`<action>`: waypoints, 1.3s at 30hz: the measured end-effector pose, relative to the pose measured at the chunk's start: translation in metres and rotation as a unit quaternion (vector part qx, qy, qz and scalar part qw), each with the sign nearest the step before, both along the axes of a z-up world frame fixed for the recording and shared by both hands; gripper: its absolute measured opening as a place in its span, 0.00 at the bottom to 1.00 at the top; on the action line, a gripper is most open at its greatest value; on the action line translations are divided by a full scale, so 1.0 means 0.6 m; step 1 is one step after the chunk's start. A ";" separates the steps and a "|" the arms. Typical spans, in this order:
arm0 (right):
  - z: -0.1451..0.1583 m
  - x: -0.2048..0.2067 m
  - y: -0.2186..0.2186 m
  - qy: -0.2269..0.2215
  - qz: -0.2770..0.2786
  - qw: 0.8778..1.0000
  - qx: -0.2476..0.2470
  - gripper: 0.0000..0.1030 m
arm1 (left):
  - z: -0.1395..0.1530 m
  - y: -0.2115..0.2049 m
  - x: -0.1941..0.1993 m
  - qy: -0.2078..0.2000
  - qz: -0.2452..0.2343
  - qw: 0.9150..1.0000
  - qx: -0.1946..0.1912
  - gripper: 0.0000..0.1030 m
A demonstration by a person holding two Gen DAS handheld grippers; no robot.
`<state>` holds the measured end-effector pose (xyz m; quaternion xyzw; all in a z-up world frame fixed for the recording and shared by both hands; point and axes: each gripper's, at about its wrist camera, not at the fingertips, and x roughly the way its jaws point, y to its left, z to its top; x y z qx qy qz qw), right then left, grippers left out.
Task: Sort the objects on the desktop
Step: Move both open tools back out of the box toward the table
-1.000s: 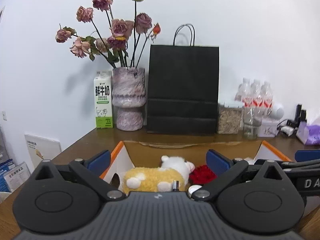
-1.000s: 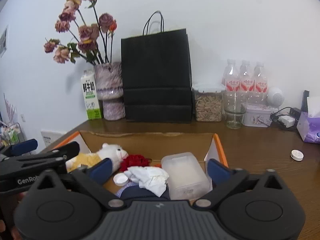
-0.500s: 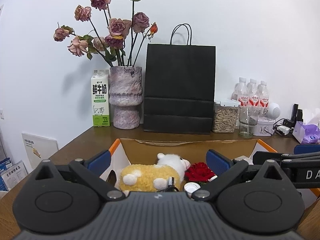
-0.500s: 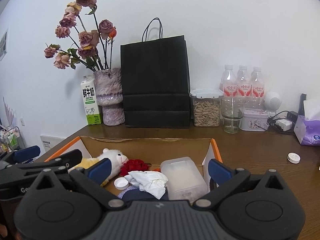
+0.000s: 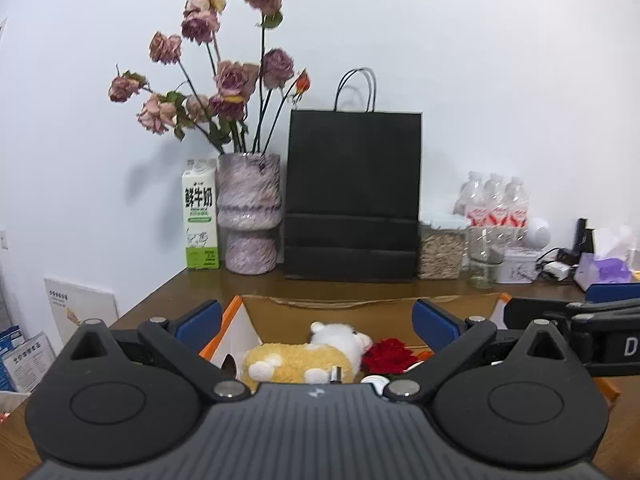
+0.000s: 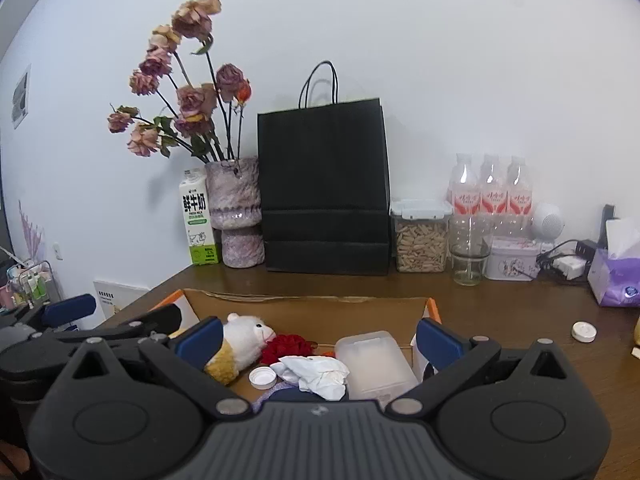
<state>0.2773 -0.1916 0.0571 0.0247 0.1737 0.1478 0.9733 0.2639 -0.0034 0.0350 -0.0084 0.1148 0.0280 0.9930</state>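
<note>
An open cardboard box (image 6: 304, 307) with orange flaps sits on the brown desk. Inside lie a yellow and white plush sheep (image 5: 304, 356) (image 6: 240, 340), a red fabric flower (image 5: 386, 354) (image 6: 286, 347), a white bottle cap (image 6: 262, 377), a crumpled white tissue (image 6: 316, 370) and a clear plastic container (image 6: 374, 360). My left gripper (image 5: 316, 316) is open and empty above the box's left part. My right gripper (image 6: 318, 332) is open and empty above the box's middle. Each gripper shows at the edge of the other's view.
Along the wall stand a milk carton (image 6: 198, 224), a vase of dried roses (image 6: 236, 212), a black paper bag (image 6: 326, 188), a snack jar (image 6: 420, 236), a glass (image 6: 468, 256), water bottles (image 6: 492, 196) and a tin (image 6: 514, 260). A tissue pack (image 6: 616, 276) and a white cap (image 6: 584, 332) lie right.
Both grippers have risen and tilted slightly, so the box sits lower in both views. The jaws stay open and the objects in the box have not moved.
</note>
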 end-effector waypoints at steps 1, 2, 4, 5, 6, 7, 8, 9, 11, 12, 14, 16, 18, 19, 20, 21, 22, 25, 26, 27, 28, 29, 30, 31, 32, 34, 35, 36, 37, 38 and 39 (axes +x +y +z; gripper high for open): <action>0.003 -0.006 0.000 -0.001 0.000 1.000 0.000 1.00 | 0.004 0.001 -0.008 -0.002 0.000 1.000 0.001 1.00; 0.006 -0.013 -0.001 -0.002 0.001 1.000 0.000 1.00 | 0.009 0.001 -0.015 -0.003 0.000 1.000 0.003 1.00; 0.012 -0.027 -0.004 -0.003 0.003 1.000 0.002 1.00 | 0.017 0.003 -0.031 -0.007 0.000 1.000 0.004 1.00; 0.015 -0.034 -0.005 -0.003 0.003 1.000 0.002 1.00 | 0.021 0.005 -0.037 -0.009 0.002 1.000 0.003 1.00; 0.018 -0.043 -0.007 -0.005 0.003 1.000 0.002 1.00 | 0.026 0.007 -0.048 -0.011 0.002 1.000 0.000 1.00; 0.021 -0.051 -0.008 -0.006 0.002 1.000 0.002 1.00 | 0.030 0.009 -0.055 -0.011 0.001 1.000 -0.002 1.00; 0.025 -0.060 -0.009 -0.008 0.002 1.000 0.002 1.00 | 0.034 0.011 -0.064 -0.010 0.001 1.000 -0.005 1.00; 0.029 -0.070 -0.010 -0.010 0.002 1.000 0.003 1.00 | 0.037 0.013 -0.075 -0.009 0.001 1.000 -0.006 1.00; 0.035 -0.090 -0.013 -0.012 0.005 1.000 0.001 1.00 | 0.042 0.016 -0.095 -0.009 0.000 1.000 -0.005 1.00; 0.036 -0.100 -0.014 -0.012 0.007 1.000 0.000 1.00 | 0.044 0.018 -0.106 -0.010 0.000 1.000 -0.004 1.00; 0.037 -0.119 -0.017 -0.011 0.014 1.000 0.000 1.00 | 0.047 0.022 -0.127 -0.009 -0.003 1.000 -0.003 1.00; 0.035 -0.139 -0.021 -0.007 0.016 1.000 -0.001 1.00 | 0.048 0.029 -0.149 -0.006 -0.005 1.000 -0.007 1.00; 0.029 -0.159 -0.023 -0.002 0.013 1.000 -0.008 1.00 | 0.048 0.036 -0.167 -0.001 -0.009 1.000 -0.009 1.00; 0.025 -0.168 -0.024 0.001 0.012 1.000 -0.010 1.00 | 0.046 0.038 -0.176 0.001 -0.008 1.000 -0.008 1.00; 0.020 -0.176 -0.025 0.005 0.013 1.000 -0.012 1.00 | 0.043 0.041 -0.186 0.003 -0.007 1.000 -0.007 1.00; 0.014 -0.185 -0.026 0.011 0.012 1.000 -0.016 1.00 | 0.040 0.043 -0.195 0.005 -0.007 1.000 -0.006 1.00; 0.008 -0.191 -0.026 0.016 0.011 1.000 -0.018 1.00 | 0.035 0.046 -0.203 0.009 -0.007 1.000 -0.006 1.00; -0.016 -0.211 -0.030 0.035 0.009 0.999 -0.027 1.00 | 0.016 0.056 -0.223 0.025 -0.004 1.000 -0.009 1.00; -0.025 -0.216 -0.031 0.042 0.007 0.999 -0.031 1.00 | 0.010 0.059 -0.227 0.029 -0.002 1.000 -0.011 1.00; -0.034 -0.221 -0.033 0.050 0.005 0.998 -0.035 1.00 | 0.002 0.063 -0.232 0.037 -0.001 0.999 -0.013 1.00; -0.043 -0.224 -0.034 0.057 0.003 0.998 -0.039 1.00 | -0.006 0.067 -0.236 0.043 0.000 0.999 -0.015 1.00; -0.052 -0.227 -0.035 0.065 0.002 0.997 -0.042 1.00 | -0.013 0.071 -0.238 0.049 0.002 0.999 -0.018 1.00; -0.060 -0.229 -0.036 0.072 0.000 0.996 -0.045 1.00 | -0.020 0.074 -0.241 0.056 0.003 0.998 -0.020 1.00; -0.068 -0.231 -0.038 0.079 -0.002 0.996 -0.048 1.00 | -0.026 0.077 -0.243 0.061 0.004 0.998 -0.021 1.00; -0.077 -0.234 -0.039 0.087 -0.003 0.995 -0.051 1.00 | -0.034 0.080 -0.245 0.068 0.004 0.997 -0.022 1.00; -0.092 -0.237 -0.042 0.100 -0.006 0.993 -0.054 1.00 | -0.046 0.084 -0.248 0.078 0.005 0.997 -0.024 1.00; -0.100 -0.239 -0.043 0.106 -0.008 0.993 -0.056 1.00 | -0.052 0.085 -0.249 0.084 0.005 0.996 -0.025 1.00; -0.107 -0.240 -0.044 0.112 -0.010 0.992 -0.057 1.00 | -0.059 0.087 -0.250 0.090 0.005 0.996 -0.026 1.00; -0.113 -0.242 -0.045 0.116 -0.012 0.991 -0.059 1.00 | -0.065 0.087 -0.250 0.096 0.005 0.995 -0.026 1.00; -0.118 -0.242 -0.047 0.121 -0.014 0.991 -0.061 1.00 | -0.070 0.088 -0.251 0.101 0.006 0.995 -0.026 1.00; -0.124 -0.243 -0.049 0.125 -0.017 0.990 -0.063 1.00 | -0.074 0.088 -0.252 0.105 0.005 0.994 -0.027 1.00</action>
